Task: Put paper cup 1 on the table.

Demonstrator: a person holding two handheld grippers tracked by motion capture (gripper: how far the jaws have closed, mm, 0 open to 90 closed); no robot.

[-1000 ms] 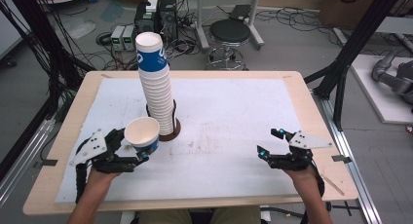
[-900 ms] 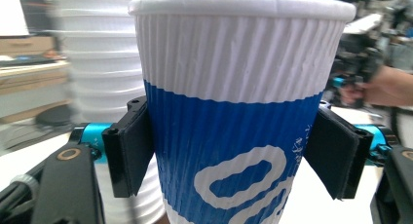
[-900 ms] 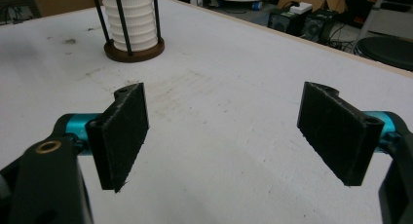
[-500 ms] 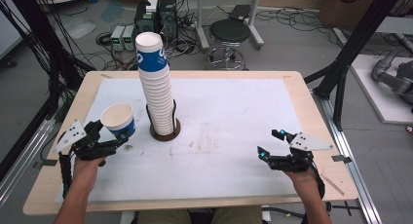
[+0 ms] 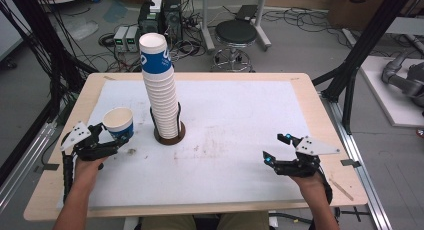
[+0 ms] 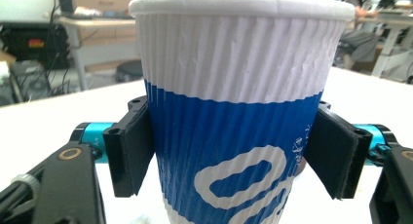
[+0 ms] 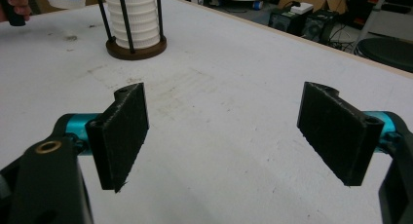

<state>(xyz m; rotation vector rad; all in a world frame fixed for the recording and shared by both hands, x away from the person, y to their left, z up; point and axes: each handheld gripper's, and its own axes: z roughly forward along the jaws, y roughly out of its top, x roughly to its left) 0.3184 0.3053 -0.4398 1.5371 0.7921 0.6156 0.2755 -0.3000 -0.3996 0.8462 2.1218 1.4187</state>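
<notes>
- We work at a wooden table (image 5: 320,115) covered by a white sheet (image 5: 240,120) that carries faint scuffs and stains near its middle.
- Around the table we see a grey floor strewn with cables, a round black stool (image 5: 235,32) behind the far edge, and black frame posts at both sides.
- A tall stack of paper cups (image 5: 160,85) stands upright in a round brown holder (image 5: 170,135) with thin black rods, left of the sheet's centre.
- Our left gripper (image 5: 112,140) sits near the sheet's left edge, well apart from the stack, and grips a single white-and-blue ribbed paper cup (image 6: 234,107).
- In the left gripper view, the cup stands upright between the two black pads (image 6: 134,151), which press on its blue lower half from either side.
- Our right gripper (image 5: 277,147) rests low over the sheet's right side; its jaws stand wide apart with only bare sheet between them, touching nothing we can see.
</notes>
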